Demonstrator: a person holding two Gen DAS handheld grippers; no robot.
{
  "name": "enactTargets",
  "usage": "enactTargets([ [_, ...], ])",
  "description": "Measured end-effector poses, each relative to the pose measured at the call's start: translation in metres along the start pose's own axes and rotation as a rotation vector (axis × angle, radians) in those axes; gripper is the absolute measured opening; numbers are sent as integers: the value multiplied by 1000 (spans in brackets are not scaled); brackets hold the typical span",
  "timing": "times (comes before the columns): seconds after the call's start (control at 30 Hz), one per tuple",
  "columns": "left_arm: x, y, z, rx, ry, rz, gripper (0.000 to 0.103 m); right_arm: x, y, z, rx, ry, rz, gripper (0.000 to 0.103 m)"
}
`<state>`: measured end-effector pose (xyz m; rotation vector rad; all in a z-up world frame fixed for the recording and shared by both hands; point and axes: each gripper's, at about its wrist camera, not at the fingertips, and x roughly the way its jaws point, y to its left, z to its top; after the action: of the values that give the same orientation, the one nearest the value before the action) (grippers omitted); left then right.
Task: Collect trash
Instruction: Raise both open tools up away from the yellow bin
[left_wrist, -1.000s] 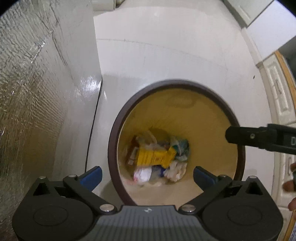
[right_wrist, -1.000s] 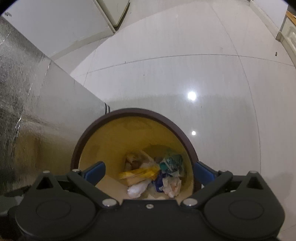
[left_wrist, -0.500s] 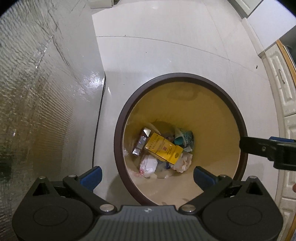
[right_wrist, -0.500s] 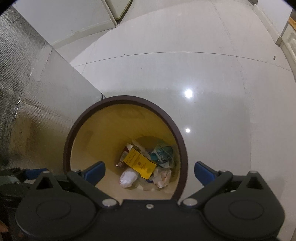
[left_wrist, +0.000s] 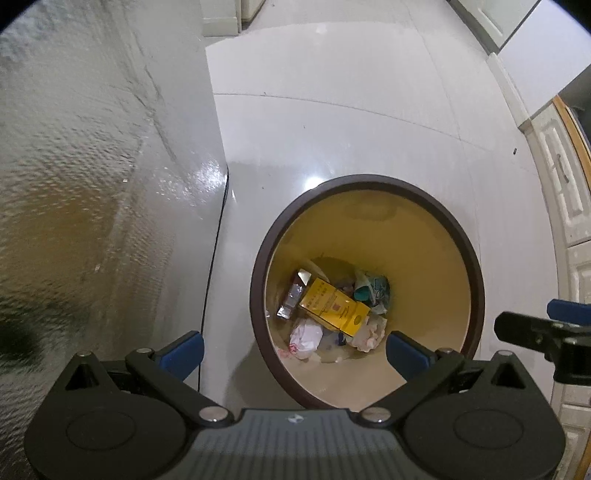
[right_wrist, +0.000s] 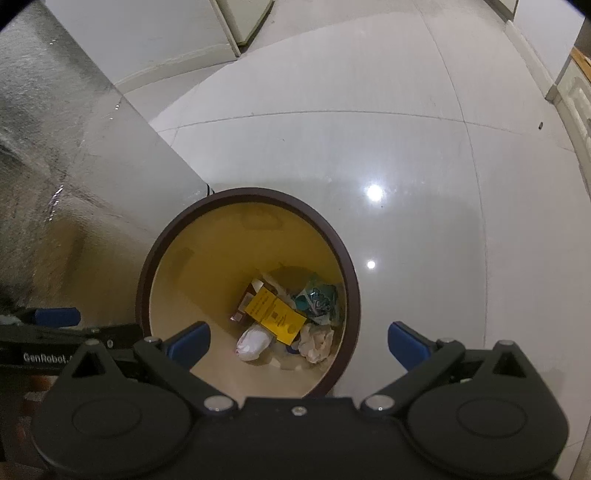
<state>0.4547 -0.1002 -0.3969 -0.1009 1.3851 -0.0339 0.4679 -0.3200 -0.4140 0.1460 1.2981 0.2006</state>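
Hiding part of its near rim behind both camera bodies, the round brown-rimmed bin with a yellow-tan inside (left_wrist: 436, 254) stands on the glossy white tiled floor (right_wrist: 406, 147). At its bottom lie a flat yellow printed carton (left_wrist: 334, 308), crumpled white tissues (right_wrist: 253, 341), a teal wrapper (right_wrist: 319, 299) and smaller scraps too small to identify. The left hand-held gripper (left_wrist: 295, 350) and right hand-held gripper (right_wrist: 299, 341) hover above it, blue pads spread wide and empty, with a textured silver panel (left_wrist: 74, 184) at nine o'clock.

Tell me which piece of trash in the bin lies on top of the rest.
The flat yellow box with printed text. It lies slanted across the middle of the bin, overlapping the white crumpled papers, the silvery wrapper and the teal packet around it.
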Motion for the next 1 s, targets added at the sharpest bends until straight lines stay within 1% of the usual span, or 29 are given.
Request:
enactTargets([
  [0.23, -27, 7, -3, -13, -43, 13, 103, -24, 7, -8, -25, -12, -3, 103],
  [0.5, -63, 11, -16, -14, -82, 16, 103, -60, 8, -18, -27, -61, -20, 103],
  [0.6, -76, 9, -21, -11, -107, 9, 103, -75, 10, -24, -29, -80, -29, 103],
  [0.73, -103, 7, -29, -2, -151, 7, 103, -97, 18, -34, -76, -92, -35, 103],
  [0.87, -133, 5, -38, 9, -203, 15, 103, -127, 26, -47, -112, -140, -47, 103],
  [1.0, -164, 0, -51, 34, -252, 15, 103, -160, 29, -57, -119, -197, -49, 103],
])
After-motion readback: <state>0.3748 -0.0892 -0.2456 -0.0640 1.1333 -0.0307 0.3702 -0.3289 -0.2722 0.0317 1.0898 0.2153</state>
